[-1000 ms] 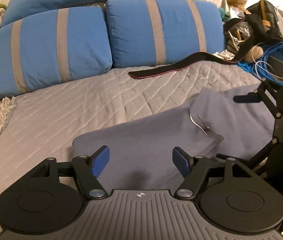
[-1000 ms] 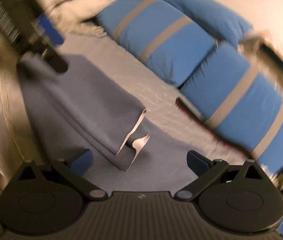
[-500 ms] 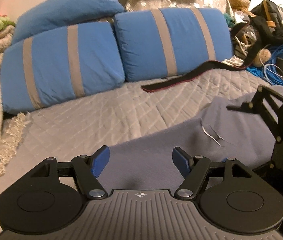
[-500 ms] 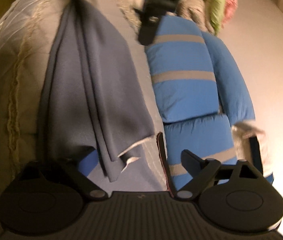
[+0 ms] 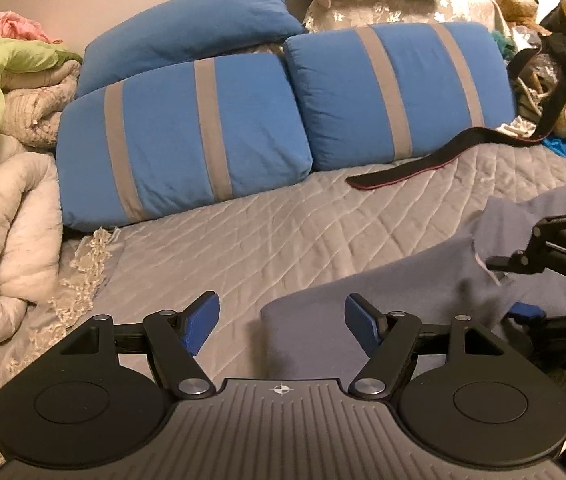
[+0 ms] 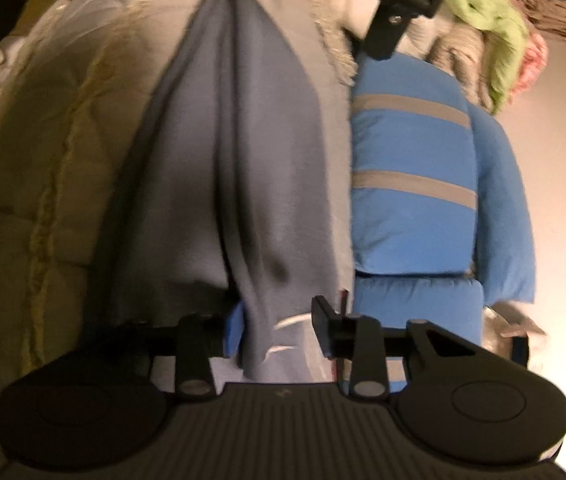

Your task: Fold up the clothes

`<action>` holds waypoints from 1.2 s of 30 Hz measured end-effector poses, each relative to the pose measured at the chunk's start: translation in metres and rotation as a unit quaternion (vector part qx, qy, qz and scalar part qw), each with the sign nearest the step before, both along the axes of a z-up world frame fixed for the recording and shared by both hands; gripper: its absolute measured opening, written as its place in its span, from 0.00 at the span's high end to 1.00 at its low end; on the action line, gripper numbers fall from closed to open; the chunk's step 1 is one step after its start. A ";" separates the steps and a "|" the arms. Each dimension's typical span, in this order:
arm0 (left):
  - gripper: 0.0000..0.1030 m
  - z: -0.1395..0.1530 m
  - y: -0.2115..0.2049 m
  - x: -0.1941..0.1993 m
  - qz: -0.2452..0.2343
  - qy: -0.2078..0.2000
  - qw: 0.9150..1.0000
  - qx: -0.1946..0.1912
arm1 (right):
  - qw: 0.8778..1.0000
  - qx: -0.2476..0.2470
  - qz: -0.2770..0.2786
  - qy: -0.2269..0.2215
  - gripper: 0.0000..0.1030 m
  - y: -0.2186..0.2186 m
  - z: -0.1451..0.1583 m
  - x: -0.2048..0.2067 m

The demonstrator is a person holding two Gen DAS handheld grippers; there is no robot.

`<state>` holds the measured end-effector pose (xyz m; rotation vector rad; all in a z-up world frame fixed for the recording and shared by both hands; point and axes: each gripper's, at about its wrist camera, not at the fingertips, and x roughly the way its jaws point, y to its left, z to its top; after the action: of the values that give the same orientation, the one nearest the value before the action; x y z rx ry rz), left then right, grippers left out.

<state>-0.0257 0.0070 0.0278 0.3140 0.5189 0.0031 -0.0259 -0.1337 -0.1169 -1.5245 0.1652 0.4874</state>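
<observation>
My left claw (image 5: 279,322) is spread wide and holds nothing; the grey garment (image 5: 383,300) lies on the bed (image 5: 263,232) just ahead and to its right. My right claw (image 6: 279,326) has narrowed around the garment's bunched edge, though whether it actually pinches I cannot tell.

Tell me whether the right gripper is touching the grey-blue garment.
Touching. The right wrist view shows the right gripper with the grey-blue garment bunched between its fingers, the fabric lying against the blue pad. The far finger's contact is less clear.
</observation>
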 end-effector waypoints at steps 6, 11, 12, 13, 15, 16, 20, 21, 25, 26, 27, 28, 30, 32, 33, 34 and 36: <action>0.34 -0.007 -0.003 -0.015 -0.045 -0.018 0.998 0.028 | 1.000 -0.002 0.005 0.020 0.95 -0.001 -0.006 0.001; 0.34 -0.023 -0.023 -0.037 -0.129 -0.041 0.986 0.100 | 0.999 0.037 0.008 0.006 0.95 -0.006 0.016 0.005; 0.34 -0.031 -0.031 -0.042 -0.145 -0.045 0.979 0.132 | 0.999 0.045 0.010 0.003 0.95 -0.008 0.020 0.005; 0.34 -0.039 -0.038 -0.045 -0.156 -0.045 0.973 0.164 | 0.999 0.051 0.010 0.001 0.96 -0.009 0.024 0.005; 0.34 -0.054 -0.049 -0.049 -0.171 -0.047 0.961 0.214 | 0.998 0.058 0.007 -0.001 0.96 -0.011 0.030 0.007; 0.34 -0.061 -0.055 -0.051 -0.178 -0.048 0.954 0.239 | 0.998 0.062 0.006 -0.003 0.96 -0.012 0.033 0.008; 0.34 -0.080 -0.067 -0.042 -0.158 -0.045 0.940 0.299 | 0.997 0.076 0.000 -0.008 0.96 -0.015 0.046 0.010; 0.34 -0.084 -0.068 -0.040 -0.156 -0.040 0.936 0.312 | 0.997 0.078 -0.001 -0.010 0.96 -0.016 0.049 0.011; 0.34 -0.098 -0.067 -0.032 -0.142 -0.026 0.921 0.362 | 0.997 0.081 -0.008 -0.018 0.96 -0.021 0.057 0.016; 0.34 -0.101 -0.067 -0.031 -0.135 -0.024 0.916 0.376 | 0.997 0.080 -0.012 -0.020 0.96 -0.023 0.059 0.016; 0.34 -0.103 -0.065 -0.030 -0.125 -0.021 0.912 0.390 | 0.997 0.077 -0.016 -0.023 0.96 -0.026 0.061 0.016; 0.34 -0.104 -0.064 -0.028 -0.116 -0.015 0.908 0.402 | 0.997 0.073 -0.020 -0.024 0.96 -0.029 0.062 0.017; 0.34 -0.105 -0.063 -0.028 -0.111 -0.005 0.903 0.415 | 0.997 0.060 -0.029 -0.028 0.96 -0.036 0.061 0.016; 0.33 -0.107 -0.063 -0.031 -0.112 0.000 0.898 0.426 | 0.998 0.046 -0.036 -0.031 0.96 -0.045 0.058 0.015; 0.34 -0.108 -0.065 -0.033 -0.117 -0.003 0.896 0.429 | 0.998 0.038 -0.039 -0.029 0.96 -0.049 0.055 0.013; 0.34 -0.109 -0.067 -0.034 -0.122 -0.004 0.893 0.432 | 0.998 0.031 -0.041 -0.029 0.96 -0.054 0.053 0.012; 0.34 -0.108 -0.071 -0.037 -0.135 -0.010 0.891 0.433 | 0.998 0.022 -0.047 -0.032 0.96 -0.062 0.051 0.012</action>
<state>-0.0625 -0.0642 -0.0797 1.2611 0.4229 -0.0329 -0.0137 -0.1960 -0.0659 -1.4799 0.1749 0.3655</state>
